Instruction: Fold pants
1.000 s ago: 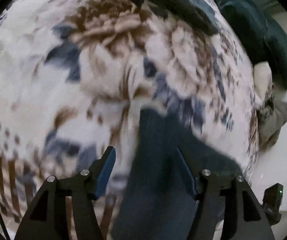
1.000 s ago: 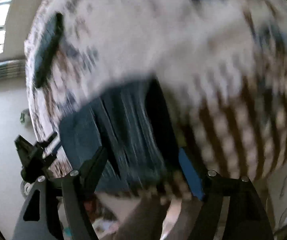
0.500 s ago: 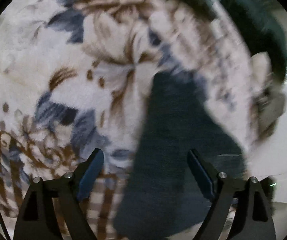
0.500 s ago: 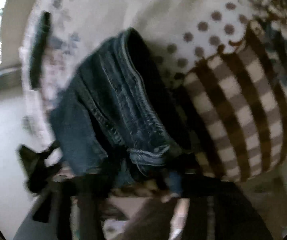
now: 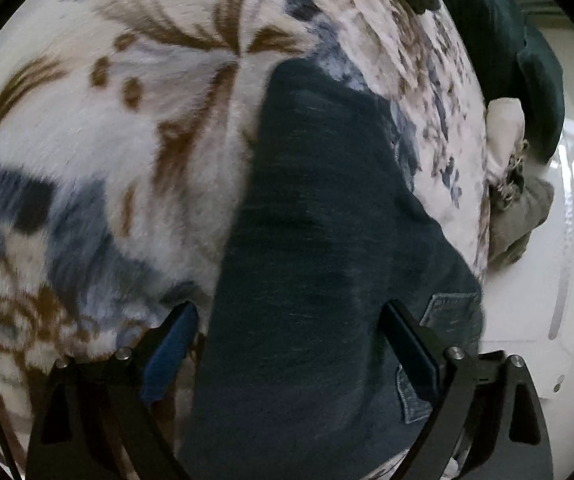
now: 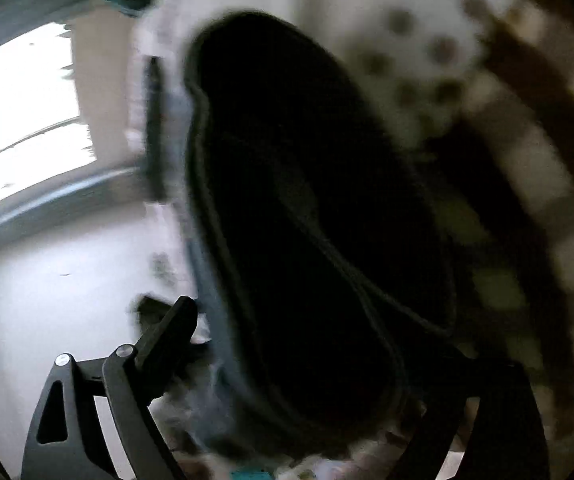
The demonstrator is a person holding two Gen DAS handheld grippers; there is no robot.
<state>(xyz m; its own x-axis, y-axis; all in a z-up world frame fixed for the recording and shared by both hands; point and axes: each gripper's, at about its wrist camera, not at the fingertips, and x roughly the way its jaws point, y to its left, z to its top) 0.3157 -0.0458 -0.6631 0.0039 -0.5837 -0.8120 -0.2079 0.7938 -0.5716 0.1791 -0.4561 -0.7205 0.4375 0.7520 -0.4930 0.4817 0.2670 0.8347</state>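
Dark blue jeans (image 5: 327, 240) lie folded in a long strip on a floral fleece blanket (image 5: 107, 140), with a back pocket near the right finger. My left gripper (image 5: 287, 308) hovers over the near end, jaws still opening; the left finger stands over the blanket and the right one over the denim, neither pressing. In the blurred right wrist view the jeans (image 6: 307, 220) fill the middle as a dark mass on the dotted, checked part of the blanket (image 6: 527, 200). My right gripper (image 6: 319, 332) straddles them, its jaws opening, and its right finger is lost in the dark.
A dark green cover (image 5: 527, 60) lies at the far right of the bed, and a beige and grey bundle (image 5: 515, 200) hangs at the edge. White floor (image 5: 547, 300) lies beyond. A bright window (image 6: 27, 120) and pale floor (image 6: 67, 260) show left.
Both grippers have sunk closer to the jeans and their jaws have spread wider. The right view has tipped up, so the window now shows and the jeans look dark and blurred.
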